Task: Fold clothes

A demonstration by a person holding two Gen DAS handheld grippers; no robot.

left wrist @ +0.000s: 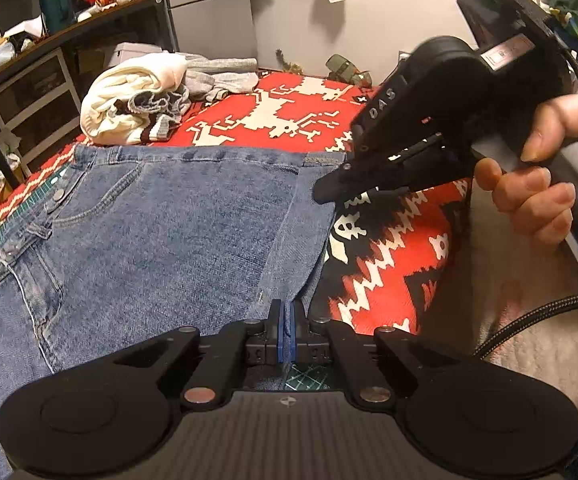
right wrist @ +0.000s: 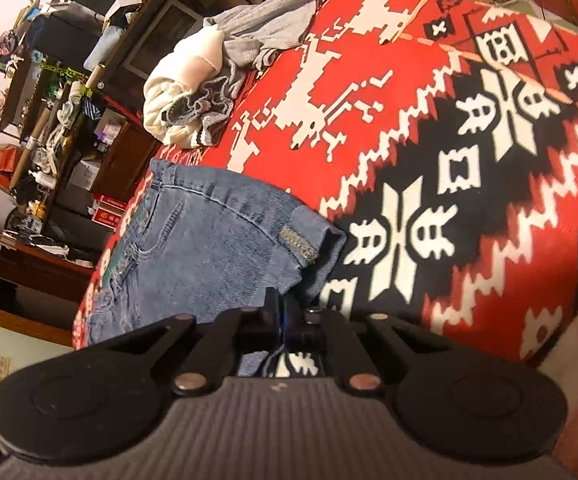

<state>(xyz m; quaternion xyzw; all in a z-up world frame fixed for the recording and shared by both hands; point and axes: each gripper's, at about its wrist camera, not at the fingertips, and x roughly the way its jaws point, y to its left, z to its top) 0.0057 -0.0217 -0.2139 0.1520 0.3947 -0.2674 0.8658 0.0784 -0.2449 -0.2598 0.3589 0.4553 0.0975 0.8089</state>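
Observation:
Blue jeans [left wrist: 161, 224] lie spread across a red, white and black patterned blanket [left wrist: 385, 272]. My left gripper [left wrist: 287, 312] is shut on the near right edge of the denim, which rises between its blue pads. My right gripper [left wrist: 329, 190], held by a hand [left wrist: 545, 184], is pinched on the far right corner of the same fold, by the hem. In the right wrist view the jeans [right wrist: 217, 248] bulge up in front of the right gripper [right wrist: 285, 312], which is shut on the denim edge.
A heap of cream and grey clothes [left wrist: 141, 100] sits at the blanket's far left, also seen as a pile [right wrist: 193, 96]. Cluttered dark shelves [left wrist: 29, 68] stand to the left. A cable [left wrist: 537, 316] runs over a pale fleece at right.

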